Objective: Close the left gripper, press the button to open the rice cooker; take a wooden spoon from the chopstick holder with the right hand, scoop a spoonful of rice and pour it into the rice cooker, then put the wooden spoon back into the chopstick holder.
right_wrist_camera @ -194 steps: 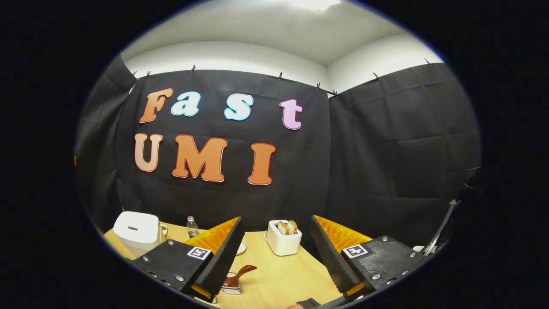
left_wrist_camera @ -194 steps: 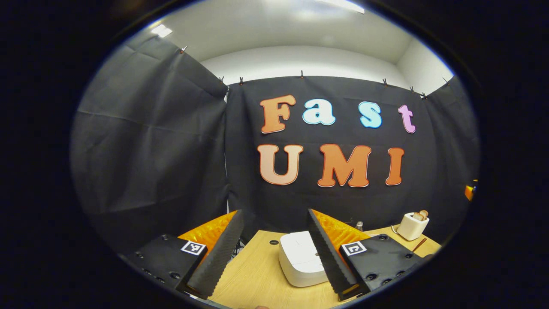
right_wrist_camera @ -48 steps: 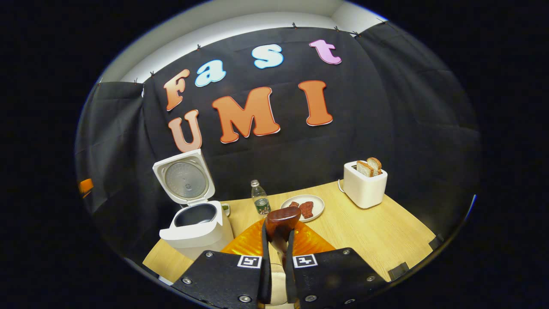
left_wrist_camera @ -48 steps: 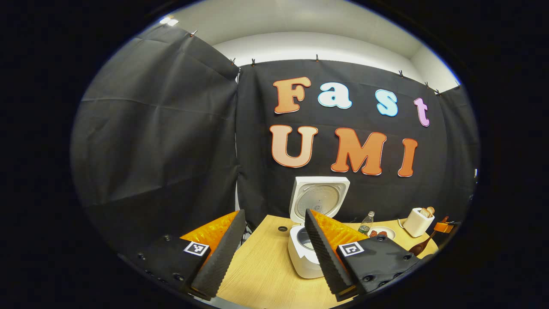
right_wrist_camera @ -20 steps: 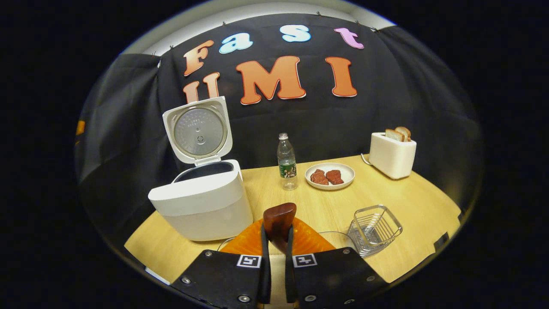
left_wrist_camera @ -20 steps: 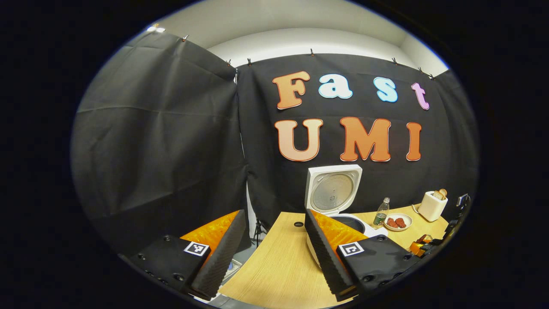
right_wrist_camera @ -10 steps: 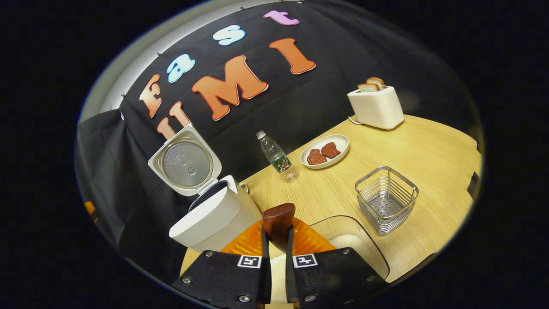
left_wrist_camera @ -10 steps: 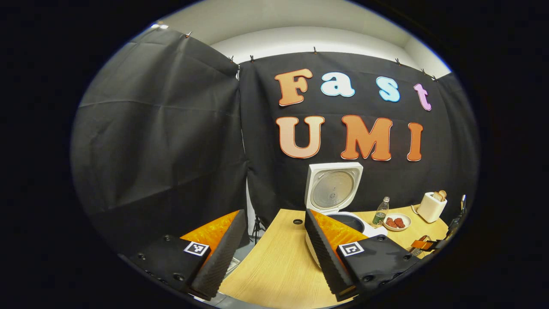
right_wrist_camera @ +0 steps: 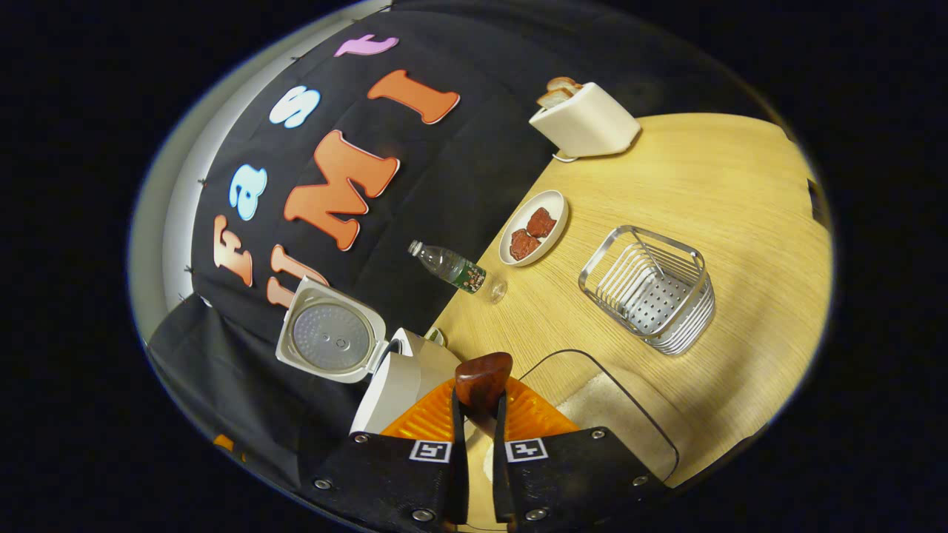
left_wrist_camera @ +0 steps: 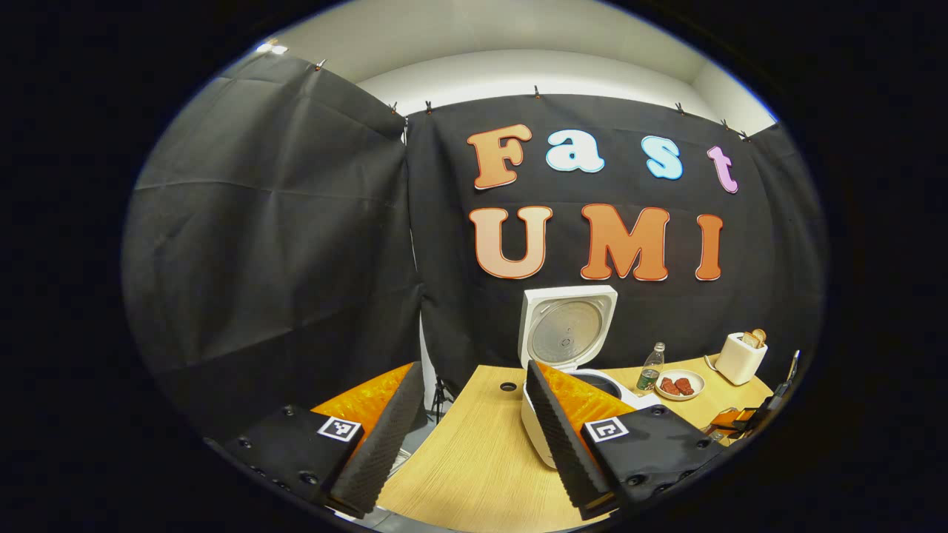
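Your light wooden desk [right_wrist_camera: 711,178] fills the right gripper view, tilted hard, with the black cloth wall along its far edge. The white rice cooker [right_wrist_camera: 400,381] stands at the desk's far left corner, its lid [right_wrist_camera: 331,339] swung fully up and its dark pot showing in the left gripper view [left_wrist_camera: 592,381]. Near your right gripper lies a clear rounded tray of white rice [right_wrist_camera: 607,414], at the desk's near edge. The wire chopstick holder [right_wrist_camera: 652,289], a square metal basket, sits just beyond the tray toward the middle of the desk. A white toaster [right_wrist_camera: 589,122] with bread slices in it stands at the far right edge; a white plate [right_wrist_camera: 535,228] carrying two reddish pieces and a clear plastic bottle [right_wrist_camera: 455,270] stand along the far edge between the toaster and the cooker. The bottle's label is too small to read. Your right gripper [right_wrist_camera: 474,459] is clamped on the dark brown wooden spoon [right_wrist_camera: 483,381], its fingers nearly together on the handle and the bowl sticking out ahead, over the rice tray. Your left gripper [left_wrist_camera: 474,444] holds its jaws spread wide with nothing between them, just before the cooker at the desk's left edge.
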Motion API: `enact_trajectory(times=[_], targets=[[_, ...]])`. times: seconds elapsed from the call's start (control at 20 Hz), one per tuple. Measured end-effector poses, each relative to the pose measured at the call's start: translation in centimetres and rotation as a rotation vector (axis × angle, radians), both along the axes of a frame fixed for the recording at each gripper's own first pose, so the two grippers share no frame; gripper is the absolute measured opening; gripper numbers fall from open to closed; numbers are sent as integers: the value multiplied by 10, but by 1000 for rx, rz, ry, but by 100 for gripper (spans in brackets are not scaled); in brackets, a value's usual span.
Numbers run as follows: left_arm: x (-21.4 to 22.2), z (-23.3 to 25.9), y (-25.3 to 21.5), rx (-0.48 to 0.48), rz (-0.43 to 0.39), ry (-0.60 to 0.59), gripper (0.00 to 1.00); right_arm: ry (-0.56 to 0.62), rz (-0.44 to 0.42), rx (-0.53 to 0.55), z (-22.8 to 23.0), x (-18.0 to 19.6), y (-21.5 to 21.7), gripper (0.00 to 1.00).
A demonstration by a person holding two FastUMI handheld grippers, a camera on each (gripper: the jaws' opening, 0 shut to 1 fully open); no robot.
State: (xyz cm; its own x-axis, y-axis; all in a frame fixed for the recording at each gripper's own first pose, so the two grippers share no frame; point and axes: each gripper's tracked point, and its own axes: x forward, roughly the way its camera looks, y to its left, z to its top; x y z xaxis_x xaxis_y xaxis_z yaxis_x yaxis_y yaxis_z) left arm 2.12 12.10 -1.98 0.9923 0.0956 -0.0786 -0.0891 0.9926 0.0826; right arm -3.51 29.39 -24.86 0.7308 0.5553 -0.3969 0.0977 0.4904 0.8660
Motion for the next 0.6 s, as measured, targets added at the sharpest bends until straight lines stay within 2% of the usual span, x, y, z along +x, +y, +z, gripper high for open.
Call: enact_trajectory(times=[0.2,0.6], targets=[[2,8,-7,-10,-17,-23,94,56,-62,95,7,6,-20,12],[7,4,-32,-40,-87,3,96,82,-108,183,42,15,-36,12]])
